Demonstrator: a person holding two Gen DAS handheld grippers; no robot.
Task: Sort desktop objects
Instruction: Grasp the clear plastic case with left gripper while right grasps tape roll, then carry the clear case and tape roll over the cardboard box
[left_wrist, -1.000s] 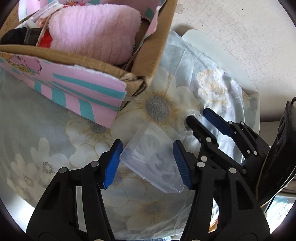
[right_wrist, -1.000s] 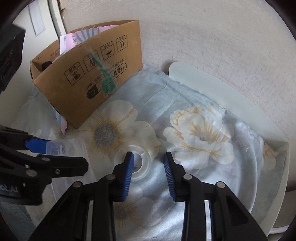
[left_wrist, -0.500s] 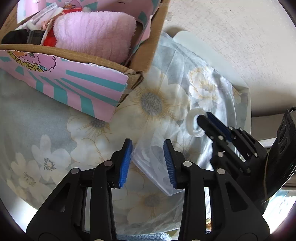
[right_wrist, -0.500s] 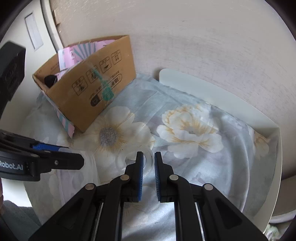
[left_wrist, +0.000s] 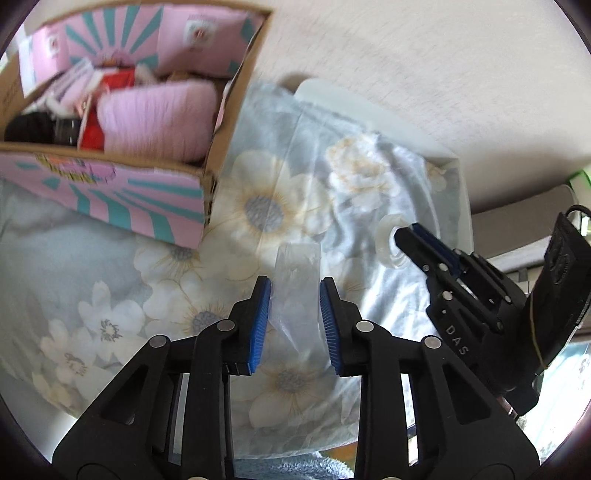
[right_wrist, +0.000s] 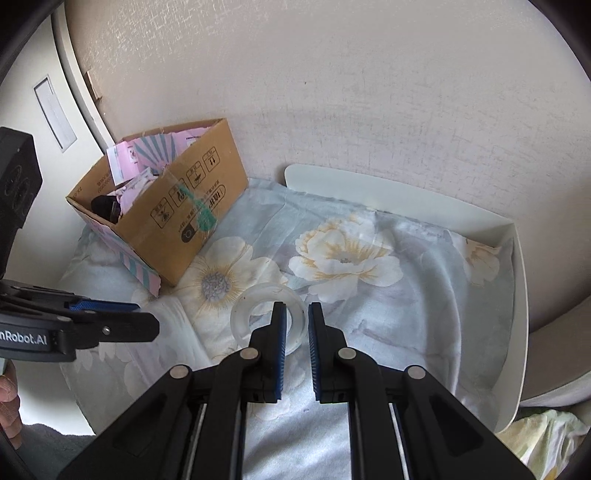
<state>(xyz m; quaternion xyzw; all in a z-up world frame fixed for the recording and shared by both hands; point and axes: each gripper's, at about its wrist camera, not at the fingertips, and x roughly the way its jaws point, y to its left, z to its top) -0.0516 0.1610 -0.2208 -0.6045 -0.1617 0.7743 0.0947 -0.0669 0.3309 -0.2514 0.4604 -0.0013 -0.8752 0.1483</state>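
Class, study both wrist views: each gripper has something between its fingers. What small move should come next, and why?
Probably carry both loads toward the cardboard box. The right gripper is shut on the clear tape ring; the left gripper is closing on the clear plastic case. The box stands open with items inside, so finishing the left grip, then moving there, seems sensible.

clear plastic packet (left_wrist: 297, 280) between the closing jaws of the left gripper (left_wrist: 294, 320), pads seemingly touching it
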